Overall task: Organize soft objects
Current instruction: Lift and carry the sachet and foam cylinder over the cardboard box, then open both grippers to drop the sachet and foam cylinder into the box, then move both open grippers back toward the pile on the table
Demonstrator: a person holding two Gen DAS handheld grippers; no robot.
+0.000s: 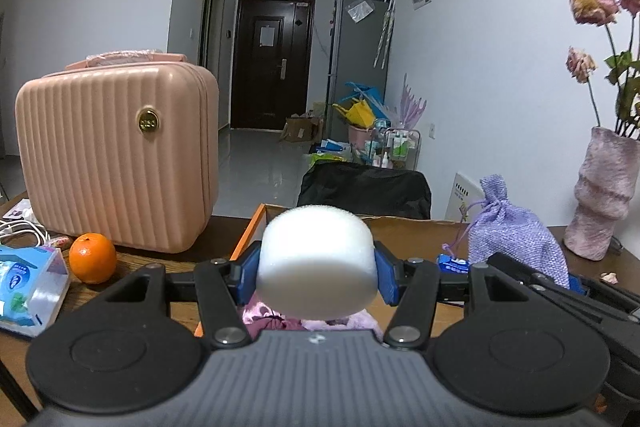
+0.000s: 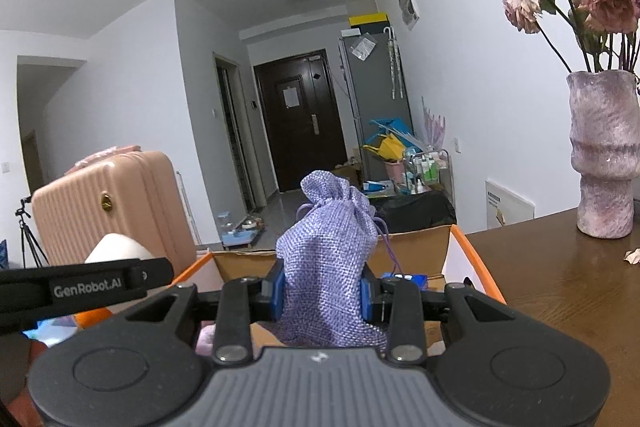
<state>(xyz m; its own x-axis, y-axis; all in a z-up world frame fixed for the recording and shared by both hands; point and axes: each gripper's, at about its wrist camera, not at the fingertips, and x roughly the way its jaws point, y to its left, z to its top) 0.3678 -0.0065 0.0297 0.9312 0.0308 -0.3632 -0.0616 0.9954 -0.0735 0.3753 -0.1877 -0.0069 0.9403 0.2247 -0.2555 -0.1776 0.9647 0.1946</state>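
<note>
Here lilac pouch [image 2: 330, 259] upright, neck up, in right claw [image 2: 323, 293].

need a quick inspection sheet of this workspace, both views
surface: dark wooden table.
job's things: white sponge in left tongs; purple pouch in right tongs; both above an open cardboard box holding pink cloth.
clutter: pink case, orange, wipes pack, vase of dried roses.
grippers: left shut on sponge; right shut on pouch.
cables: white cable beside case.
surroundings: hallway, dark door, grey cabinet, floor clutter.
</note>
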